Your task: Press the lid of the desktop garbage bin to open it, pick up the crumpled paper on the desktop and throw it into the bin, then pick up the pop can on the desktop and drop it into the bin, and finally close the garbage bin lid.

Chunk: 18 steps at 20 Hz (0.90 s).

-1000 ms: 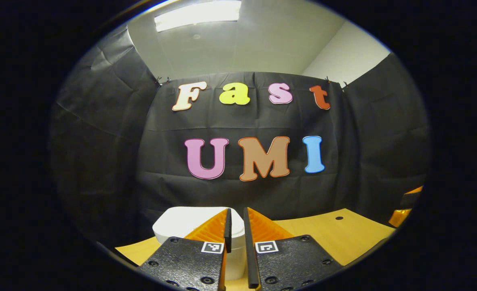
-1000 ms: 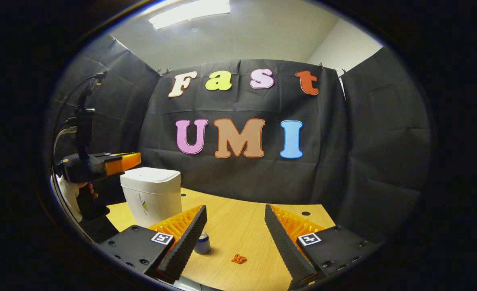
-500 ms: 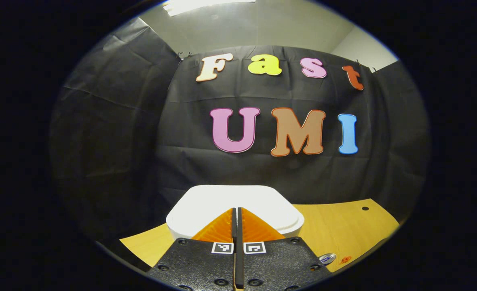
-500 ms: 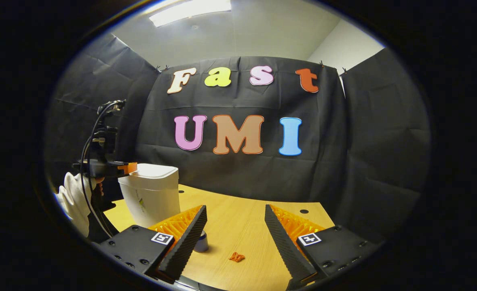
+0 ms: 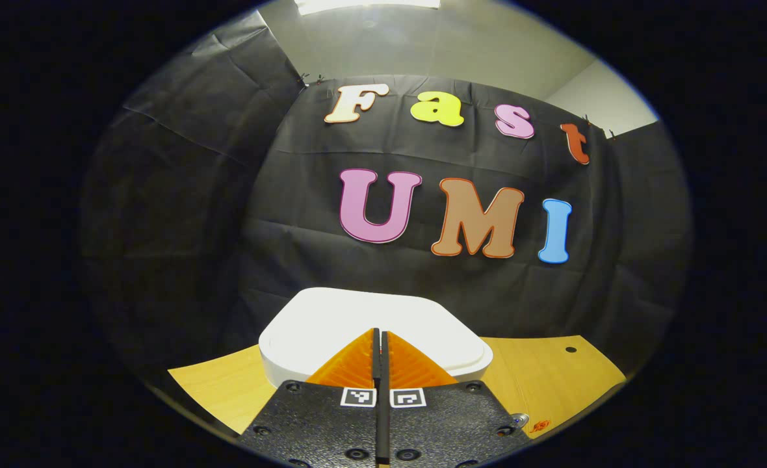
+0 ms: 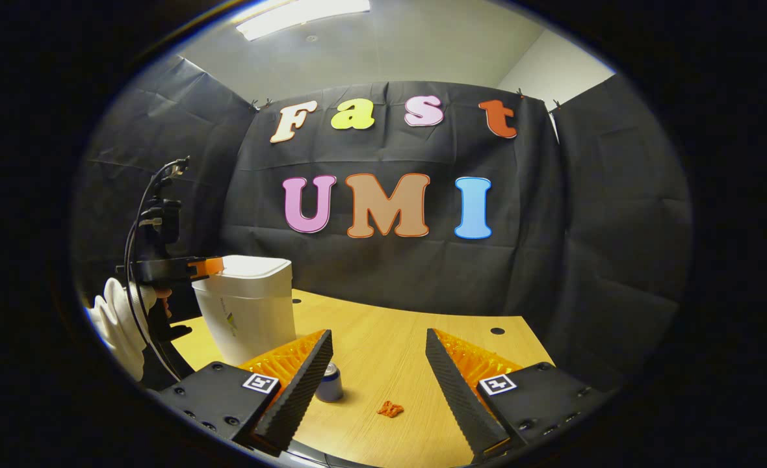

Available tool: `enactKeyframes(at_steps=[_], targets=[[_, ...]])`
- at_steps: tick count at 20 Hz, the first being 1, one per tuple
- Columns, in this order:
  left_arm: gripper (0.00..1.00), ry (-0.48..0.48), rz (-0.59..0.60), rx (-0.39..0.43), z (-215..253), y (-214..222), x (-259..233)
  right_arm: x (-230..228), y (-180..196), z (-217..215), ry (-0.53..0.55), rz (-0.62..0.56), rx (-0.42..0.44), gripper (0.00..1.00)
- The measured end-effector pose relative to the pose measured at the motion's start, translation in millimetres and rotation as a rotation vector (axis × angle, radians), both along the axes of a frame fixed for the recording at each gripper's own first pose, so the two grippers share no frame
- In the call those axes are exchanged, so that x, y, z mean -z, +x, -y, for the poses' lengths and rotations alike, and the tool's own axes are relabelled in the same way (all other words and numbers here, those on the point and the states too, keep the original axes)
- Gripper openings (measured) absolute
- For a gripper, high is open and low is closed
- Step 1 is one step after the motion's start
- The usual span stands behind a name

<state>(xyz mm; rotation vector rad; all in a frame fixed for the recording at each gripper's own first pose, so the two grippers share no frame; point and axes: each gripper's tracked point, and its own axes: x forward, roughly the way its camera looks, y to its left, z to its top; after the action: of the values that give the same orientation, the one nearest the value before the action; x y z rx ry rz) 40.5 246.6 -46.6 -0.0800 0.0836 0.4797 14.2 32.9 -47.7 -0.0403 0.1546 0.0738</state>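
Left gripper [image 5: 379, 335]: fingers closed together, empty, tips over the lid [image 5: 331, 315].
Advice: should press straight down (not skid off).

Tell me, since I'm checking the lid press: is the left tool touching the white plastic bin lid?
Cannot tell. In the right gripper view the left tool overlaps the white plastic bin lid's edge with no visible gap, but contact isn't plain either.
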Motion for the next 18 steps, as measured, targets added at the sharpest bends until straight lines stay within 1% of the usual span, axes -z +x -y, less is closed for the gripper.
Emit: enactKeyframes(at_steps=[3,5,7,8,10,15,16,18], targets=[[0.0,0.005,-0.006,-0.018,-2.6,1.3,-0.8,-1.4,-0.4,-7.7,-0.005,0.01,-0.018,0.96],[0.0,0.039,-0.015,-0.03,-1.7,1.1,-3.5,-5.4,-3.0,-8.8,-0.018,0.028,-0.023,0.96],[0.0,0.081,-0.021,-0.044,-1.8,1.7,-12.3,-7.4,-5.8,-2.2,-0.031,0.038,-0.008,0.96],[0.0,0.086,-0.006,-0.042,0.0,3.7,-16.8,-6.0,-7.5,1.9,-0.027,0.036,0.005,1.0],[0.0,0.09,0.05,-0.03,9.2,5.4,-37.2,-4.0,-10.2,8.5,-0.013,0.028,0.024,1.0],[0.0,0.132,0.107,-0.002,21.0,4.9,-66.3,2.2,-10.0,22.0,-0.001,0.014,0.061,1.0],[0.0,0.132,0.116,0.005,24.0,4.7,-69.2,2.8,-9.3,23.7,-0.004,0.014,0.064,0.96],[0.0,0.135,0.124,0.016,30.7,1.3,-72.0,4.5,-7.2,25.1,-0.009,0.013,0.066,0.96]])
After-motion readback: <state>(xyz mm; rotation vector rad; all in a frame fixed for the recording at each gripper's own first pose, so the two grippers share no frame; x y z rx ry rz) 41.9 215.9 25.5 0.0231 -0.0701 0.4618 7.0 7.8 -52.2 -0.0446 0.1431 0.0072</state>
